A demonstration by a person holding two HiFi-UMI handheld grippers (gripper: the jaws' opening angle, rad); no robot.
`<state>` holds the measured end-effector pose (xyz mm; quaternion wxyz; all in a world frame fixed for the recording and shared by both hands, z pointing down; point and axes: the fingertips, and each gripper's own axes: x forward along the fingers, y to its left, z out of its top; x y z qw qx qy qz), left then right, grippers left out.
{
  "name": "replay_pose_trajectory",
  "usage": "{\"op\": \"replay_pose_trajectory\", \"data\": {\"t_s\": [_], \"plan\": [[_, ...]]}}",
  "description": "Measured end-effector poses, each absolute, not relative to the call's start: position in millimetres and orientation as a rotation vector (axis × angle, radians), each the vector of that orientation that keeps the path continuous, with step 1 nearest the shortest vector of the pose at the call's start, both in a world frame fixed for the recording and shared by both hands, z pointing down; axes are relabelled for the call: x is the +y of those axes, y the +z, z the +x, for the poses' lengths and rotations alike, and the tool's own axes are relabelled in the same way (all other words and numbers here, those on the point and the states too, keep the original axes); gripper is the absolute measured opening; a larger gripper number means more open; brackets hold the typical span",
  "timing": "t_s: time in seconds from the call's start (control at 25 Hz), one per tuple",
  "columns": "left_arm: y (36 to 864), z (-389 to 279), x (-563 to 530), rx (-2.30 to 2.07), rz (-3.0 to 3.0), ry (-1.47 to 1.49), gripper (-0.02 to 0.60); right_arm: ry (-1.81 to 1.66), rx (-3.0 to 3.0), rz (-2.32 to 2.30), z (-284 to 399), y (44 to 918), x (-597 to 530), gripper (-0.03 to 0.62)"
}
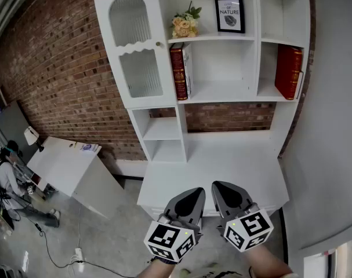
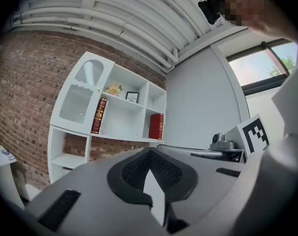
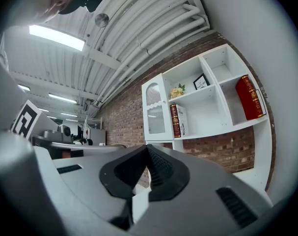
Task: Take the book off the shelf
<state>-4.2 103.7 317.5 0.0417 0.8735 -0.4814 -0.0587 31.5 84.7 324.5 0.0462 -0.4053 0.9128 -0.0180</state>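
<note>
Side surface: a low white top [image 1: 60,164] at the far left, standing against the brick wall [image 1: 54,68], with a small blue-edged item at its far corner.
Floor: grey concrete [image 1: 106,236], with a cable trailing across it at the left.
Shelf: a tall white unit [image 1: 219,99] against the brick wall; its arched cabinet door [image 1: 135,45] is closed on the left side.
Surface: the white desk top [image 1: 233,161] under the shelves, nearest the person.
Top shelf: flowers [image 1: 184,25] at left, framed picture [image 1: 229,14] to their right.
Middle red book: [image 1: 178,72] upright at the left end of the centre compartment, touching a white book [image 1: 188,68] on its right.
Right red book: [image 1: 288,71] in the right compartment, leaning slightly.
Right side: a plain grey wall [image 1: 332,126].
Left hand-held gripper: [image 1: 194,193] low over the near edge of the surface, pointing level toward the shelf, jaws together with nothing between them.
Right hand-held gripper: [image 1: 223,187] just beside it, likewise level, jaws together and holding nothing.
Both grippers: well apart from the books.
</note>
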Motion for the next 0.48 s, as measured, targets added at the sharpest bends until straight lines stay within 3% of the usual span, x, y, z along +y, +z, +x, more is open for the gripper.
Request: {"op": "replay_pose_trajectory", "data": {"t_s": [0.48], "plan": [[319.0,-5.6,101.6,-1.499,2.653,-0.174,0.011,-0.067,2.788,-1.195,32.6,323.9,86.8,0.017]]}}
